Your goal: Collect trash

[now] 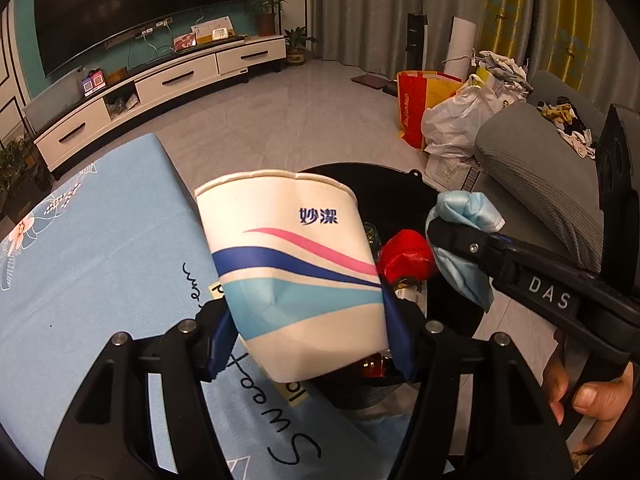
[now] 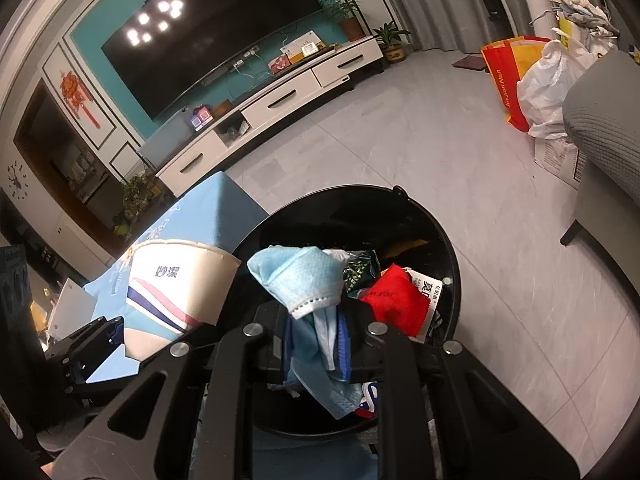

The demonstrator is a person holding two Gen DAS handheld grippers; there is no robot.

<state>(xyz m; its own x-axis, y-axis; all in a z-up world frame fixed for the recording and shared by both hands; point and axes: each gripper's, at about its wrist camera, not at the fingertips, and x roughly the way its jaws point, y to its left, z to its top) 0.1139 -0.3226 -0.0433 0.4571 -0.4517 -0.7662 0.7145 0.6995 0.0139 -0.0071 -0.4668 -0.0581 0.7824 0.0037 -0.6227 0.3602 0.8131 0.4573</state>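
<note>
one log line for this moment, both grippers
left gripper: shut on paper cup | right gripper: shut on face mask | both over black bin

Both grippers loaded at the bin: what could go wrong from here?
1. The dented white paper cup in the left gripper seems only partly over the black round bin; released now, it may land on the blue tablecloth.
2. The crumpled blue face mask may snag on the right gripper.
</note>
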